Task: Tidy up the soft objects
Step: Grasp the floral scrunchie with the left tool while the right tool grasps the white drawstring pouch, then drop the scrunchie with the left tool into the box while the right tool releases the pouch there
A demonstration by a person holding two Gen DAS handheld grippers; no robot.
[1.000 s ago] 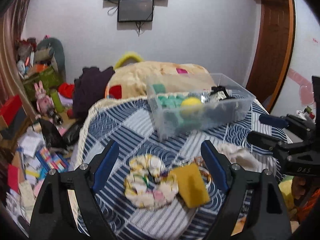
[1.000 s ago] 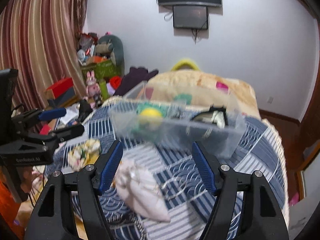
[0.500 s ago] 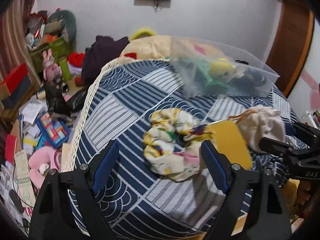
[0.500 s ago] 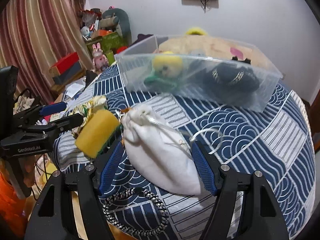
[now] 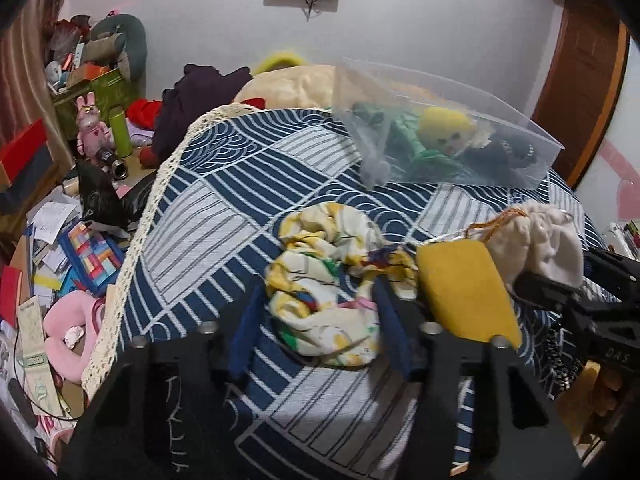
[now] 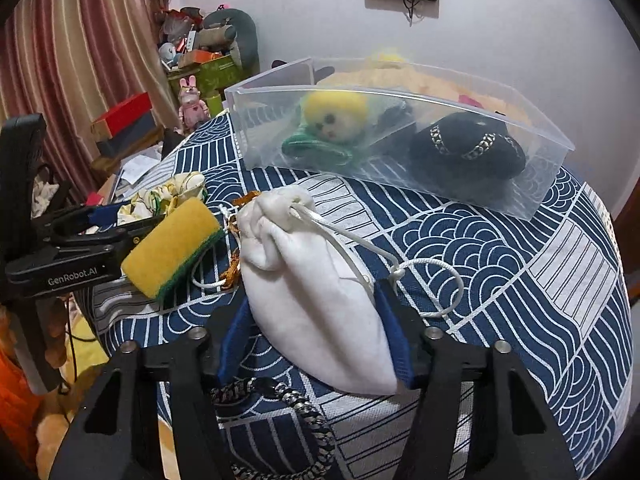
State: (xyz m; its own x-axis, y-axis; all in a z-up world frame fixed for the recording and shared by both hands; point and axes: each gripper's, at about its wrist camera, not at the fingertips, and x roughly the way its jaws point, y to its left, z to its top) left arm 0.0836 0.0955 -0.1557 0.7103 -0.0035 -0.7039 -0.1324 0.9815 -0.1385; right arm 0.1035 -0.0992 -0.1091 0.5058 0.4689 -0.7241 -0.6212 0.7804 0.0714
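Well, about halfway done, prob. Already in the clear box (image 6: 400, 98) at the back of the worktop (image 6: 500, 260): yellow plush toy (image 6: 334, 114) & dark soft hat w/ chain (image 6: 468, 152). Not yet put away, lying on the worktop near the front: flowery scrunchie (image 5: 324, 280), yellow sponge (image 6: 172, 248) & white pouch (image 6: 304, 280). Sponge sits between the other 2, just beside each. Braided cord (image 6: 288, 400) lies close by too.

Left claw (image 5: 318, 292) is partly closed round the scrunchie, pads on both sides, looks like a soft pinch. Right claw (image 6: 312, 304) is partly closed round the fat end of the pouch, both pads touching it. Both things not lifted yet, as far as can be told.

Vs. 0.5 s ago: both claws were wide open & a bit further back; now closer in & squeezed narrower on their things. Box, sponge, toys in the same spots.
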